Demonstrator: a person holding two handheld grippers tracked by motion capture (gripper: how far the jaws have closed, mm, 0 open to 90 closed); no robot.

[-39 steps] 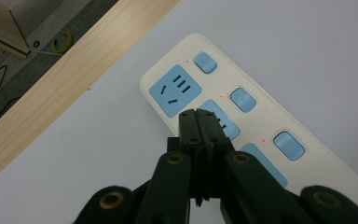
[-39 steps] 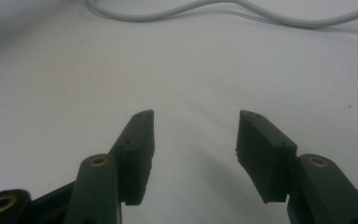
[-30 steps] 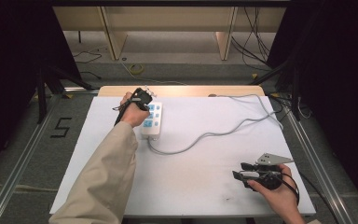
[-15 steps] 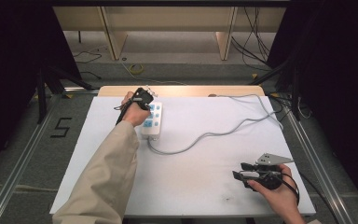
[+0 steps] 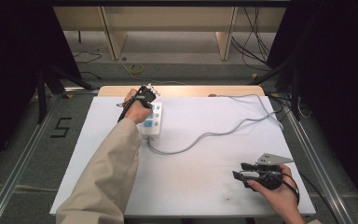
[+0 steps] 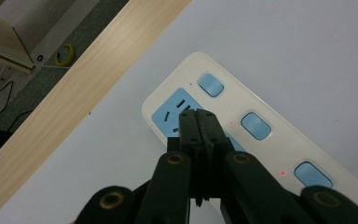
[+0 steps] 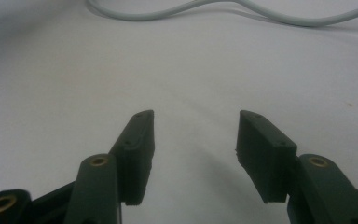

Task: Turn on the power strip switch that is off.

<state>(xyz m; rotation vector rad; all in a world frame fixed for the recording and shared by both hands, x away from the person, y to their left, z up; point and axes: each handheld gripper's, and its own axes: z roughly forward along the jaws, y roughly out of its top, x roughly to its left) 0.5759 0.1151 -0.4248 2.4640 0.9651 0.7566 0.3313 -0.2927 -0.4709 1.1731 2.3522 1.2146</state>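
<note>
white table point(image 5: 205, 186): left gripper point(image 6: 198, 116) jaws together over power strip point(image 6: 261, 130); right gripper point(image 7: 193, 135) jaws apart.

White table point(image 5: 200, 186) top, pale wood strip point(image 5: 182, 90) along far edge. Grey carpet floor point(image 5: 23, 140) around it, black "5" mark point(image 5: 61, 127) on floor at left. Metal rails point(image 5: 14, 179) run along both sides of table on floor. Behind table: light wood furniture legs/panels point(image 5: 113, 32), loose cables point(image 5: 256, 28) on floor, a yellow coiled cable point(image 5: 136, 69). Black curtains point(image 5: 335, 70) on left and right sides, dark. Black stand legs point(image 5: 51, 79) at left. Light even, from above, far floor brighter.
</note>
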